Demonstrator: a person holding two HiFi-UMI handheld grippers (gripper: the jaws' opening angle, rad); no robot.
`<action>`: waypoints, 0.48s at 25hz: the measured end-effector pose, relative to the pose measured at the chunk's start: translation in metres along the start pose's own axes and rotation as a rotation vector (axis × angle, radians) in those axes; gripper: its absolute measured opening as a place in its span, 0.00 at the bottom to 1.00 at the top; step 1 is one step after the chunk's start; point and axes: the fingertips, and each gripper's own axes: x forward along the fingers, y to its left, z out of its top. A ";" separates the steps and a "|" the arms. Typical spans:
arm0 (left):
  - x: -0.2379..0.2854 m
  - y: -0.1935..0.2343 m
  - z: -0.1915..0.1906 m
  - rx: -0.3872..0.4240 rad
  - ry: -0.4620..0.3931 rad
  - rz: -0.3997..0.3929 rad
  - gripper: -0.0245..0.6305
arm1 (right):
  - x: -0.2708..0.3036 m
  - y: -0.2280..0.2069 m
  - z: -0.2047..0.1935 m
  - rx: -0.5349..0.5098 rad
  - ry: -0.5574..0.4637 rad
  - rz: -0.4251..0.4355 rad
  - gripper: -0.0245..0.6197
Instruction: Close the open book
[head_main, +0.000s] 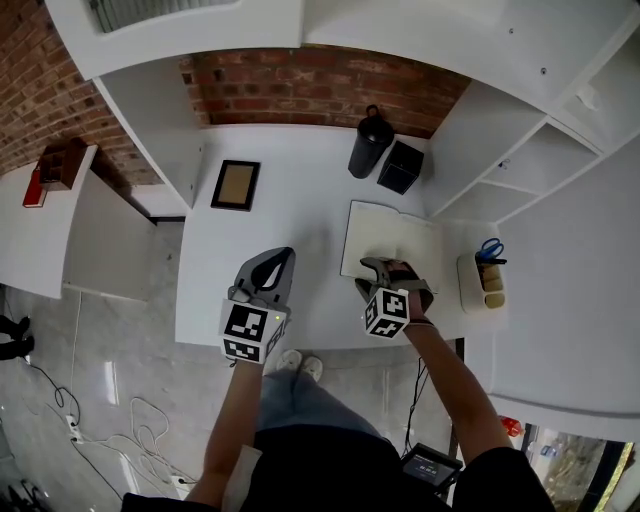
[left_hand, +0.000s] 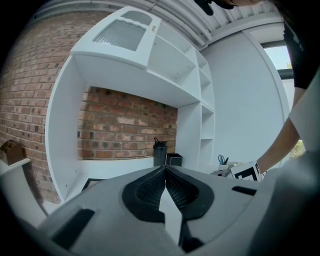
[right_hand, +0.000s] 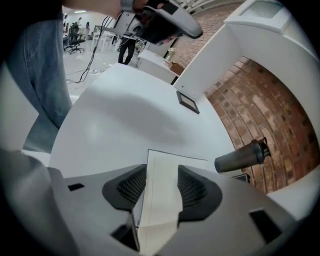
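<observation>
The closing is not yet done, as far as I can judge. The book (head_main: 392, 232) lies flat on the white worktop (head_main: 290, 225), on its right part, and it shows pale, blank paper. A small notch in its far edge looks like the fold between two pages, so I take it as open.

The right tongs (head_main: 385, 272) are at the near edge of the book. In the right gripper view the right tongs (right_hand: 162, 170) are released, with the jaws well apart. The white sheet of the book (right_hand: 172, 159) shows in the gap between them, with a thin line along its left edge. I cannot tell if a pad touches the paper.

The left tongs (head_main: 280, 262) are above the bare worktop, to the left of the book and apart from it. In their own view the left tongs (left_hand: 165, 172) are clenched, tips together, with nothing between them.

What remains is the whole task: to take one side and fold it over the other.
</observation>
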 end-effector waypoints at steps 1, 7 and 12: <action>0.000 0.000 0.000 0.000 0.000 0.001 0.05 | 0.003 0.003 -0.001 -0.015 0.013 0.001 0.34; 0.000 -0.002 -0.001 0.009 0.007 -0.001 0.05 | 0.015 0.013 -0.004 -0.033 0.060 -0.004 0.32; -0.004 0.001 -0.002 0.011 0.016 0.011 0.05 | 0.021 0.013 -0.008 -0.047 0.095 -0.027 0.30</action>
